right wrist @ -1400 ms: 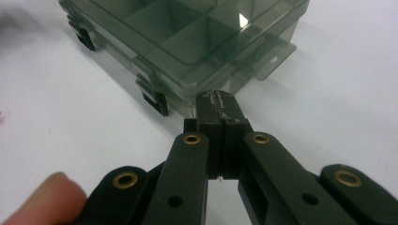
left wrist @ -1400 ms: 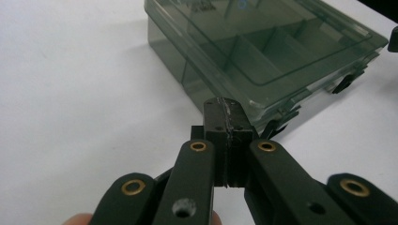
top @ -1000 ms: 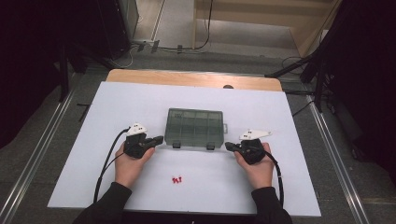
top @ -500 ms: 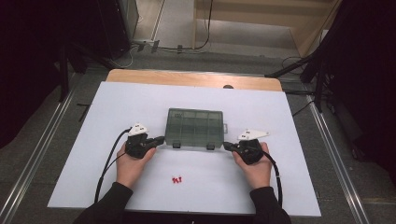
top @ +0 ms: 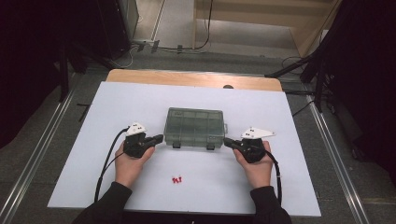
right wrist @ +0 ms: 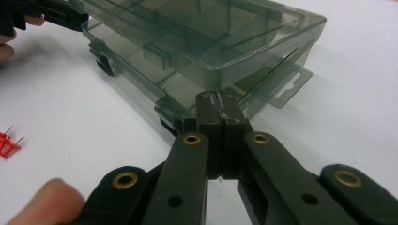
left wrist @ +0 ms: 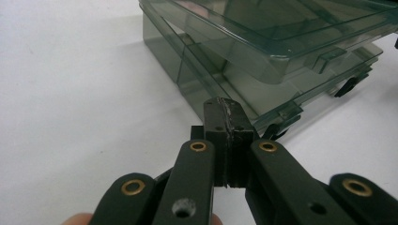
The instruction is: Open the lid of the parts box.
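Observation:
A smoky clear plastic compartment box (top: pixel 194 127) lies in the middle of the white table top (top: pixel 140 98), with its lid a little ajar along the front. My left gripper (top: pixel 159 138) is shut and empty, its tips close to the box's front left corner (left wrist: pixel 197 89). My right gripper (top: pixel 227 141) is shut and empty too, pointing at the front right corner. In the left gripper view the closed tips (left wrist: pixel 224 105) sit just before the box's lower edge. The right gripper's closed tips (right wrist: pixel 217 97) sit by a front latch of the box (right wrist: pixel 211 42). Whether either gripper touches the box I cannot tell.
A few small red pin parts (top: pixel 176 179) lie on the table in front of the box, between the two hands; they are at the left edge (right wrist: pixel 7 143) of the right gripper view. Metal rails run along both sides of the table. A wooden strip (top: pixel 187 78) borders the far edge.

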### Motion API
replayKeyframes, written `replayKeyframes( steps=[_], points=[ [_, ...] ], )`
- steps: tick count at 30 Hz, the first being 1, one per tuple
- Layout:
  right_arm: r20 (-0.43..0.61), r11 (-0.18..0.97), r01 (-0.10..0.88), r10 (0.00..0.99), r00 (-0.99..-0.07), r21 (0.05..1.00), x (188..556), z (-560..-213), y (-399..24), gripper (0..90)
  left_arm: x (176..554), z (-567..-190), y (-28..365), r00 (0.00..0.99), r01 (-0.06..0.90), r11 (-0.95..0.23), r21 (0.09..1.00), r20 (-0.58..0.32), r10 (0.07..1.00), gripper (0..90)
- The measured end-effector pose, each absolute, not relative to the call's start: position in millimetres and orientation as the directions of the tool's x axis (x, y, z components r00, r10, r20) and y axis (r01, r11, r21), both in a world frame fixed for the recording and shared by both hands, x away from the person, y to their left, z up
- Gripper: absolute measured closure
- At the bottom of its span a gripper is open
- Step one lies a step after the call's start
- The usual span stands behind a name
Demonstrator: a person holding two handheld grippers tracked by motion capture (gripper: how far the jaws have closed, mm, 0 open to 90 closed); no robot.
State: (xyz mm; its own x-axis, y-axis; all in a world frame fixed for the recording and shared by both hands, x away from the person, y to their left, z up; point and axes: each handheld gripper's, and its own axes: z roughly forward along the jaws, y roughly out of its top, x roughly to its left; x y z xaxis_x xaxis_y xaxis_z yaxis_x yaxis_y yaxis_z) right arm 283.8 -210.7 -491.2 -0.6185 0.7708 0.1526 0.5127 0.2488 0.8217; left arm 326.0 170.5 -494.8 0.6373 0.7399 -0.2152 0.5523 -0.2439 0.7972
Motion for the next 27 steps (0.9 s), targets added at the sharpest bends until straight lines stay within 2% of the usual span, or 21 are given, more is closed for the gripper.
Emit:
replayKeyframes(
  steps=[27],
  points=[
    [0.156, 0.185, 0.464, 0.782, -0.603, 0.866, 300, -466, -214, 90.0, 338, -468, 161, 0.653, 0.486, -0.204, 0.85, -0.198, 0.731, 89.0]
  ],
)
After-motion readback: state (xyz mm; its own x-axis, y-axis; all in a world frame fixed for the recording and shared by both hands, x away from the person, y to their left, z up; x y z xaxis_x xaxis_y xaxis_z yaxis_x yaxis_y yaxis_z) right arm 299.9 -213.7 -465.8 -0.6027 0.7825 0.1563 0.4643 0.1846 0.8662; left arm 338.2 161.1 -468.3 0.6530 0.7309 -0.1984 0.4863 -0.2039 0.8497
